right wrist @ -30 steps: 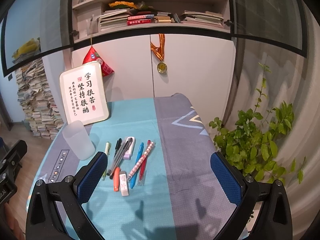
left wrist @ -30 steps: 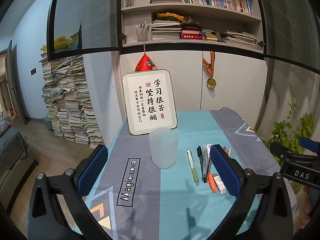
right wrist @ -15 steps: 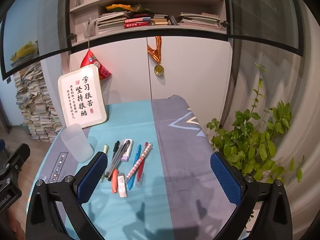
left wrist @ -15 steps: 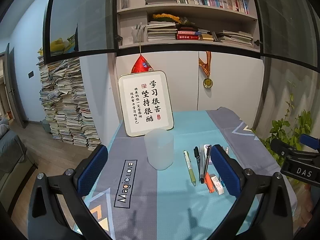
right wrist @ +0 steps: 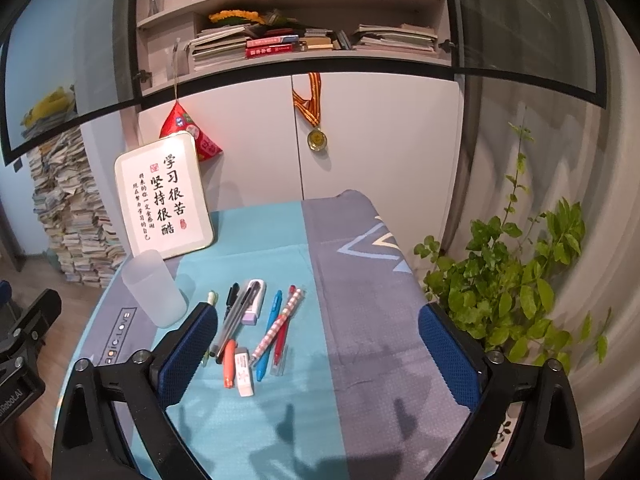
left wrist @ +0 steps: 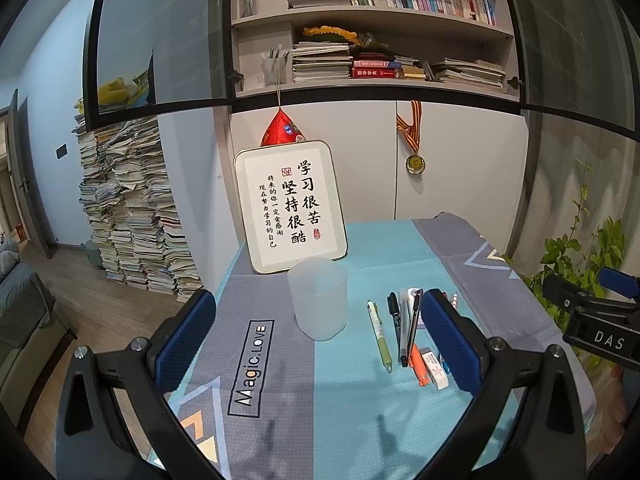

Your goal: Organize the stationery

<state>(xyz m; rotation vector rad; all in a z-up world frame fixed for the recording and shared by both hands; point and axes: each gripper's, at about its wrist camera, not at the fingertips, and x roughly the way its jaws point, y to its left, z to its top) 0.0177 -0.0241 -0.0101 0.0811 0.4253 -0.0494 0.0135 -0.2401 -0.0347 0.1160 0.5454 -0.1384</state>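
Grippers both spread and empty above table: right gripper (right wrist: 318, 338) should drop on one pen (right wrist: 269, 330) lying right of the frosted cup (right wrist: 154, 288), pinch mid-barrel, left gripper (left wrist: 318, 330) steadying cup.

On my worktop (right wrist: 360, 360) the cup (right wrist: 154, 288) stands left of the pens (right wrist: 256, 320), which lie side by side with an eraser (right wrist: 244, 370) at their near end. The framed sign (right wrist: 164, 196) leans behind the cup.
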